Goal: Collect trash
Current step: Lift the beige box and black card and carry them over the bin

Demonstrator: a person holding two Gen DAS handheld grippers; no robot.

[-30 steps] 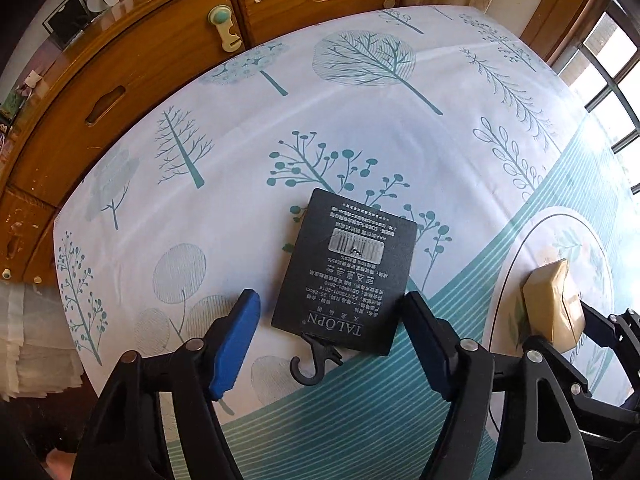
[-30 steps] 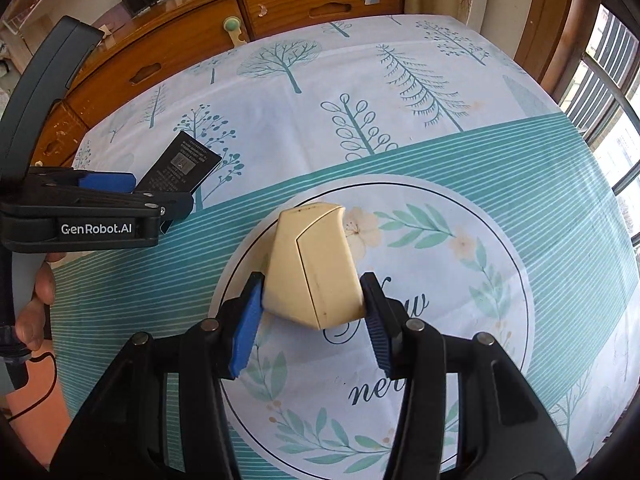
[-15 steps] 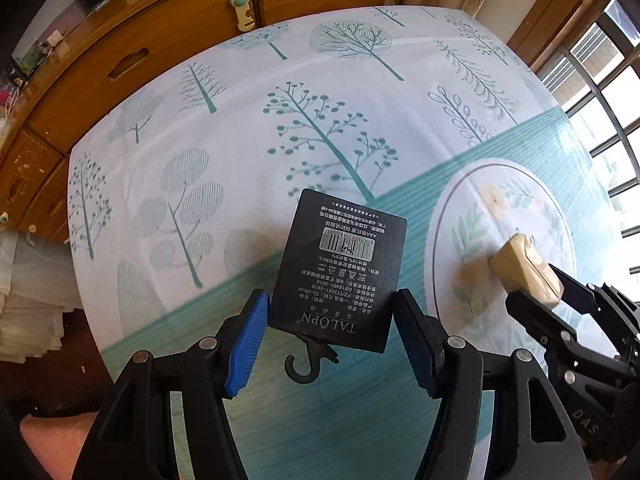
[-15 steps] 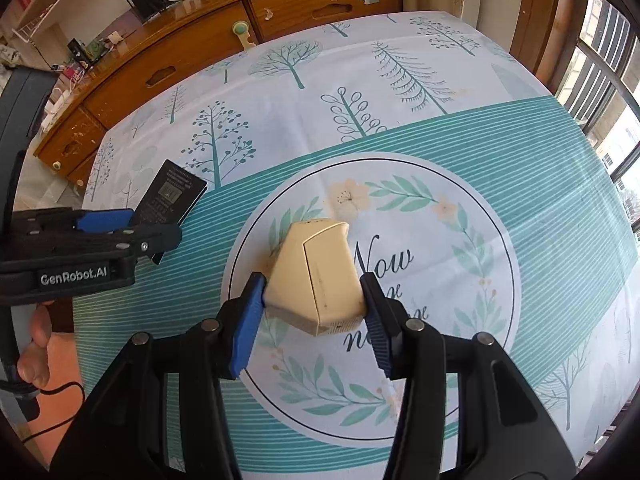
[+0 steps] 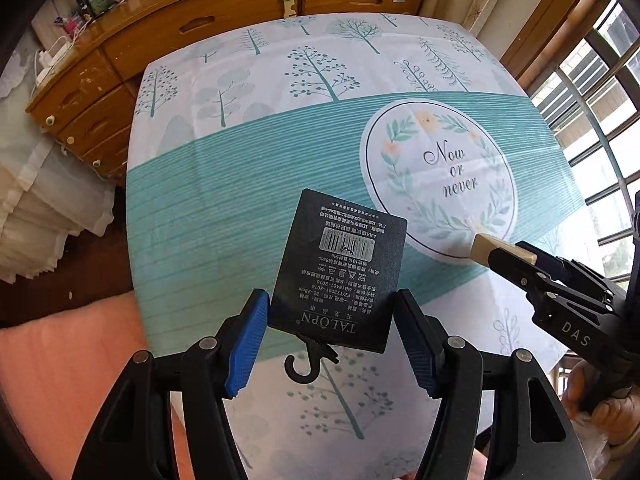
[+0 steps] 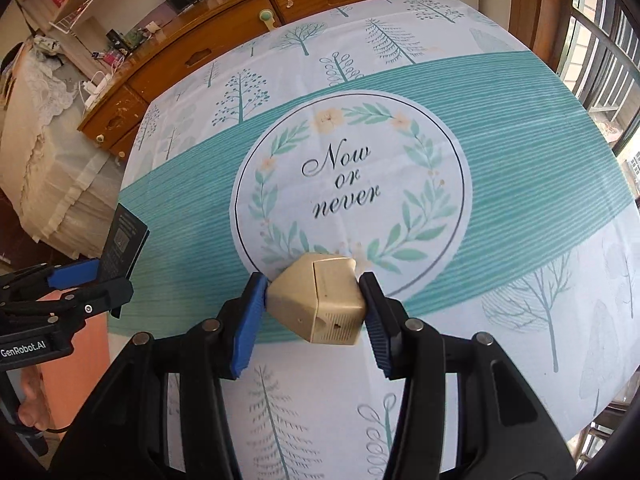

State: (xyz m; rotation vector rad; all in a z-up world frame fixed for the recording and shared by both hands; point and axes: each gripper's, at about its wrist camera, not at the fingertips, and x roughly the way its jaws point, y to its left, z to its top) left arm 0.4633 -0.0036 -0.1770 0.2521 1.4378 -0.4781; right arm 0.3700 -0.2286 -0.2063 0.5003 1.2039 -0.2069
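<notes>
My left gripper (image 5: 332, 336) is shut on a black TALOPN packaging card (image 5: 340, 268) with a barcode and a small hook at its bottom, held in the air above the table. The card also shows at the left of the right wrist view (image 6: 125, 246). My right gripper (image 6: 314, 312) is shut on a beige plastic box-shaped piece of trash (image 6: 320, 304), lifted above the tablecloth's near part. That piece shows at the right of the left wrist view (image 5: 498, 250), between the right gripper's fingers.
The table carries a teal and white tree-print cloth (image 5: 248, 184) with a round "Now or never" wreath (image 6: 348, 184). A wooden drawer cabinet (image 5: 192, 28) stands behind the table. Windows (image 5: 600, 112) are at the right, white fabric (image 5: 36, 200) at the left.
Both grippers have lifted and pulled back toward the near side of the table, each carrying its item. The card and the beige piece are now off the cloth.
</notes>
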